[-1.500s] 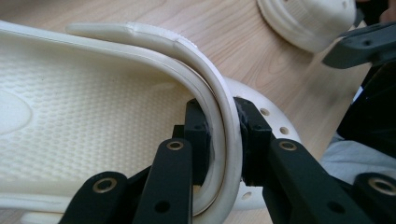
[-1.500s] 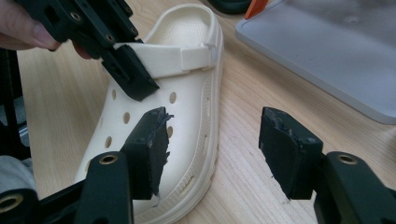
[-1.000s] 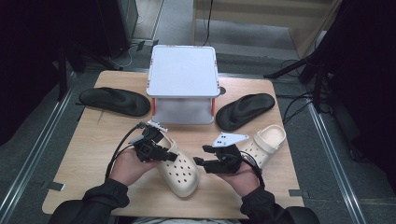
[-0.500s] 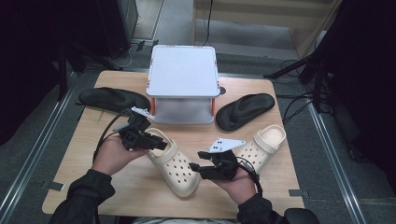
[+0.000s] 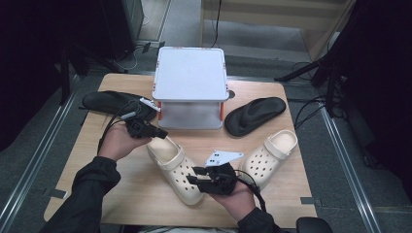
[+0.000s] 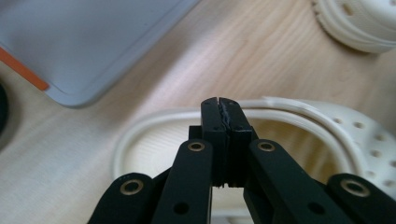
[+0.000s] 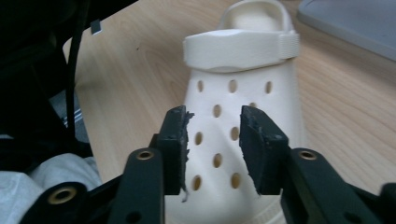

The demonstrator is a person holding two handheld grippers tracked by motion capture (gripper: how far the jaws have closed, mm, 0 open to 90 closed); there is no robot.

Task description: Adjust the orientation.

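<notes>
While left gripper (image 5: 156, 131) hovers at heel rim of near cream clog (image 5: 176, 167), jaws have just closed fully, gripping nothing; right gripper (image 7: 214, 140) over clog's perforated toe, jaws half-open, just closing, pads clear. Clog lies mid-table (image 5: 121, 194).

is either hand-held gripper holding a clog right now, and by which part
Nothing is held. The left hand-held gripper is shut on nothing above the near clog heel opening. The right hand-held gripper has been closing, its jaws apart over the toe.
</notes>
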